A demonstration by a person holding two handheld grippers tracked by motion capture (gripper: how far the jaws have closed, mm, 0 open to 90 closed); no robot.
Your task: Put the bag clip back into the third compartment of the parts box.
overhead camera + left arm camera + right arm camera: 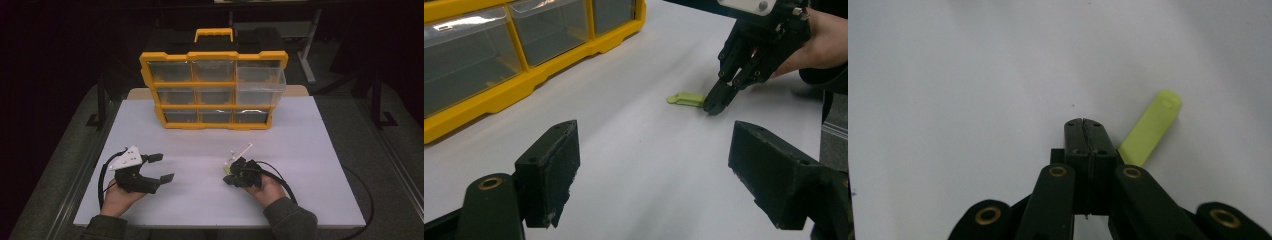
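The high view takes in the whole white table point(300, 150), with a yellow drawer organiser point(214, 90) standing at the far edge; its top right drawer point(260, 82) is seen pulled out. The left gripper point(162, 167) is held near the left front corner with its jaws spread wide and nothing between them.

In the right gripper view, the right gripper point(1084, 125) is shown with its jaws pressed fully together, tips down at the table surface.

A flat lime-green plastic piece point(1152, 127) is shown lying on the table just beside the closed tips, partly hidden behind them. In the left gripper view its near end point(686, 99) is seen at the tips of the right gripper point(716, 105); whether it is pinched cannot be told.
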